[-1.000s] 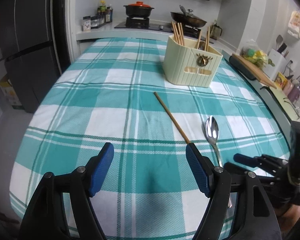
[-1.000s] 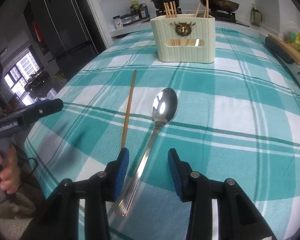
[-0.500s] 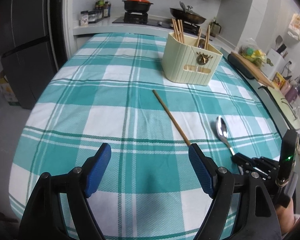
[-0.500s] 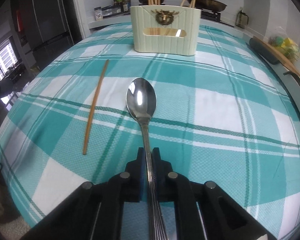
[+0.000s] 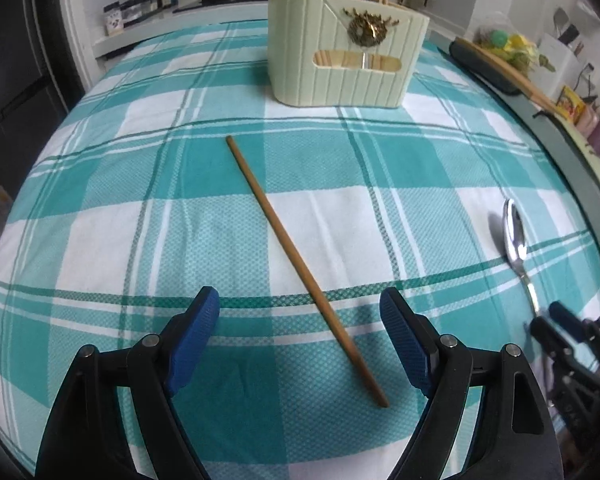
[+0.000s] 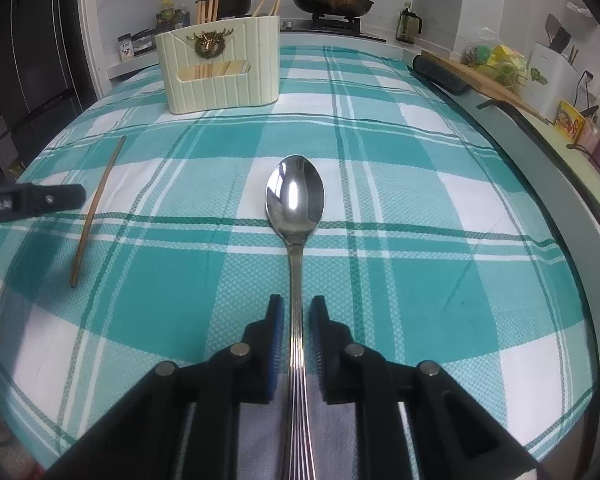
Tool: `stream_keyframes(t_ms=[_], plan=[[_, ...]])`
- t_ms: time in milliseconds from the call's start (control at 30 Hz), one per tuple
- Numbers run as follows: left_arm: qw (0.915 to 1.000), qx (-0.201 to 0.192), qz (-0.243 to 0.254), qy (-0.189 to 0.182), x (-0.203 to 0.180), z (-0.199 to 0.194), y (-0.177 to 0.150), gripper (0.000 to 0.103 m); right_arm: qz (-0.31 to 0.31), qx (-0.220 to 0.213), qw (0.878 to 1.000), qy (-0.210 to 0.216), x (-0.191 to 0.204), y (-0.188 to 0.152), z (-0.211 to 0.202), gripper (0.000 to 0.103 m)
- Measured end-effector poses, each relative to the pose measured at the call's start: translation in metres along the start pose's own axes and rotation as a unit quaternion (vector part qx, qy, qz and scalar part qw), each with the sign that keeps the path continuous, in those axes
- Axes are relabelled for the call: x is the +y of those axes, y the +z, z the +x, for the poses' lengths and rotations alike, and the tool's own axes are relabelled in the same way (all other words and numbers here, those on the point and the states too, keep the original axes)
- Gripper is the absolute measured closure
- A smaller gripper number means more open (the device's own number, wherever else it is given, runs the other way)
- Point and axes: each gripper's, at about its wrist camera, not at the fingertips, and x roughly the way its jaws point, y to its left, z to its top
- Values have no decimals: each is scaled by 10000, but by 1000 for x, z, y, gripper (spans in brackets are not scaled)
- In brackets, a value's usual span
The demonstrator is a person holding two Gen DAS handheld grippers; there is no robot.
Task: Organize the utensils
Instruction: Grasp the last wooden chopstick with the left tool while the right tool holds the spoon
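A metal spoon (image 6: 296,200) lies with its bowl pointing away, and its handle runs between the pads of my right gripper (image 6: 296,312), which is shut on it; the spoon also shows in the left wrist view (image 5: 515,236). A single wooden chopstick (image 5: 300,264) lies diagonally on the checked cloth, its near end between the open jaws of my left gripper (image 5: 300,320). The chopstick also shows in the right wrist view (image 6: 96,208). A cream utensil holder (image 5: 344,56) with chopsticks in it stands at the far side of the table, also seen from the right wrist (image 6: 220,68).
The teal and white checked tablecloth (image 5: 140,240) covers the table. A stove with pots (image 6: 328,0) is behind it. A counter with a cutting board (image 6: 484,80) and packets runs along the right edge. A dark fridge (image 6: 40,60) stands at the left.
My right gripper closed on the spoon handle and straightened the spoon. My left gripper moved forward and to the right, so the chopstick's near end now lies between its open jaws.
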Motion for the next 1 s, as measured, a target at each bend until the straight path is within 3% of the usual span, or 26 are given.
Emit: stream_keyframes(t_ms=[67, 500, 633, 700, 767, 1000], plan=[[9996, 100, 159, 219, 0, 7, -8, 19, 33, -89, 9999, 52, -3, -1, -4, 58], [9990, 240, -84, 362, 56, -10, -35, 17, 202, -233, 9995, 50, -19, -1, -7, 57], [9997, 128, -201, 44, 62, -23, -32, 18, 206, -306, 9993, 72, -20, 2, -12, 57], [9995, -17, -289, -127, 66, -31, -27, 14, 180, -356, 9991, 111, -20, 5, -16, 46], [9992, -122, -309, -206, 67, -33, -21, 11, 148, -386, 9990, 180, -19, 7, -17, 41], [9984, 32, -460, -340, 73, -6, -1, 11, -271, -135, 9991, 309, -4, 21, 1, 41]])
